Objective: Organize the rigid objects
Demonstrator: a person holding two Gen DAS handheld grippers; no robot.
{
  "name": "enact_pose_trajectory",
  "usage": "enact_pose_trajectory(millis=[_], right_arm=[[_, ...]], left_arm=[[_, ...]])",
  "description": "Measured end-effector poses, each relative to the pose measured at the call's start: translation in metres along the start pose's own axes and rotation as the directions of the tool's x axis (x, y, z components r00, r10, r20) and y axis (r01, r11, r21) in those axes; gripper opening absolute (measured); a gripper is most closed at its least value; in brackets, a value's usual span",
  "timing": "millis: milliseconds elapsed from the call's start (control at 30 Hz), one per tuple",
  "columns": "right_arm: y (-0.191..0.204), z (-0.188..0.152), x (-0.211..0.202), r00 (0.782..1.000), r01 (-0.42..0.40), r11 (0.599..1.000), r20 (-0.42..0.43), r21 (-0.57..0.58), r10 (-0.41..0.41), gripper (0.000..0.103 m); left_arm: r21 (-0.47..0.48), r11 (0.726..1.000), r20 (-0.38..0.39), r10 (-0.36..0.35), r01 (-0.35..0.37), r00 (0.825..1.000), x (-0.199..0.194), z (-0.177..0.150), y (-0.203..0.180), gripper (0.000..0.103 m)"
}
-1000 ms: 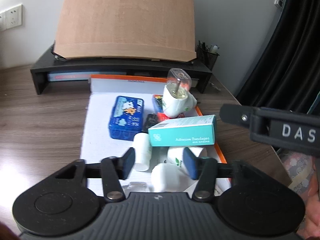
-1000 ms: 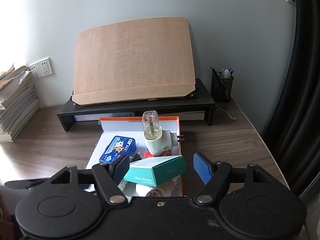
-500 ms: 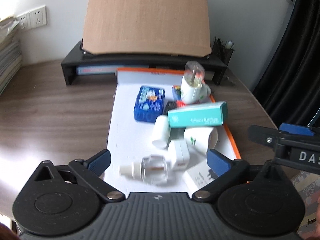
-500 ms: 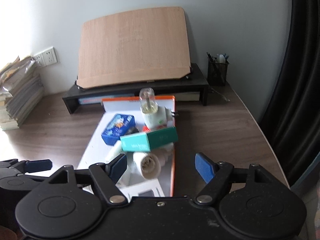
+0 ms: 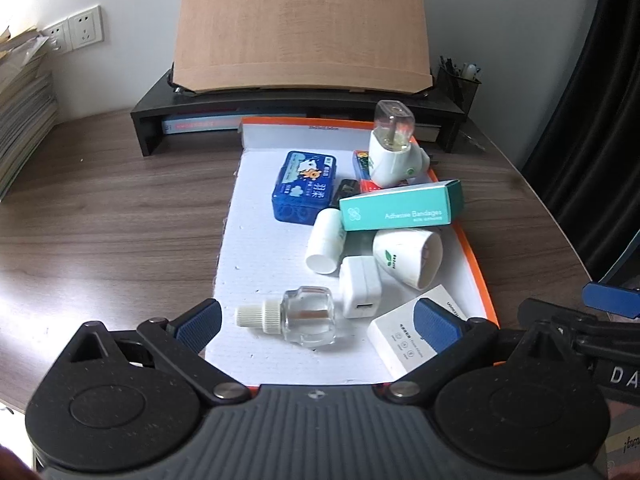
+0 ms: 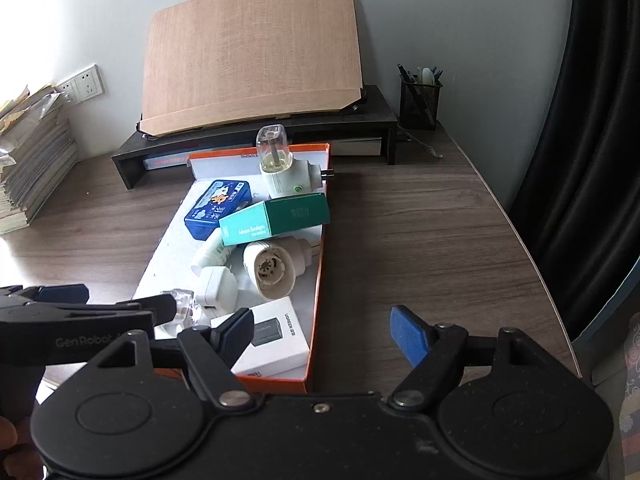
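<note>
An orange-rimmed tray (image 5: 476,276) with a white floor holds the objects. A clear bottle (image 5: 298,314) with a white cap lies on its side between the wide-apart fingers of my left gripper (image 5: 318,322), which is open and not touching it. Behind it are a white charger cube (image 5: 360,286), a white cylinder (image 5: 326,246), a tipped white plug housing (image 5: 406,258), a teal bandage box (image 5: 400,208), a blue tin (image 5: 306,188) and an upright plug-in vaporizer (image 5: 390,152). A white carton (image 6: 276,340) lies at the near right corner. My right gripper (image 6: 322,330) is open above the tray's right wall (image 6: 316,312), holding nothing.
A black riser (image 6: 376,116) with a wooden board (image 6: 252,56) leaning on it stands behind the tray. A mesh pen cup (image 6: 420,100) is at the back right, a paper stack (image 6: 32,168) at the left, a black curtain (image 6: 592,120) on the right. Bare wooden tabletop (image 6: 420,240) lies to the tray's right.
My left gripper's jaws have spread wide and it has drawn back from the pile; the clear bottle now lies loose on the tray. The right gripper has also drawn back and opened slightly.
</note>
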State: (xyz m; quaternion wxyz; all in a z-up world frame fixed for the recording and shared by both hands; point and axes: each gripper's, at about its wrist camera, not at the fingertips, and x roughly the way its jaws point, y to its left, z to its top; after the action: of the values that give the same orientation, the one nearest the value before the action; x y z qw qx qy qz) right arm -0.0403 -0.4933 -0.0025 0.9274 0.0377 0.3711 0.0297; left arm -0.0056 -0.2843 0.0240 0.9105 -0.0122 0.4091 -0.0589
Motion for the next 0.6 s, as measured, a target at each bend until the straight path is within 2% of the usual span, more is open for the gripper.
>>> enact_pose_trajectory(millis=[600], right_arm=[[-0.005, -0.001, 0.002, 1.000, -0.005, 1.000, -0.007, 0.002, 0.005, 0.089]], left_arm=[[0.029, 0.999, 0.025, 0.014, -0.015, 1.000, 0.002, 0.003, -0.015, 0.103]])
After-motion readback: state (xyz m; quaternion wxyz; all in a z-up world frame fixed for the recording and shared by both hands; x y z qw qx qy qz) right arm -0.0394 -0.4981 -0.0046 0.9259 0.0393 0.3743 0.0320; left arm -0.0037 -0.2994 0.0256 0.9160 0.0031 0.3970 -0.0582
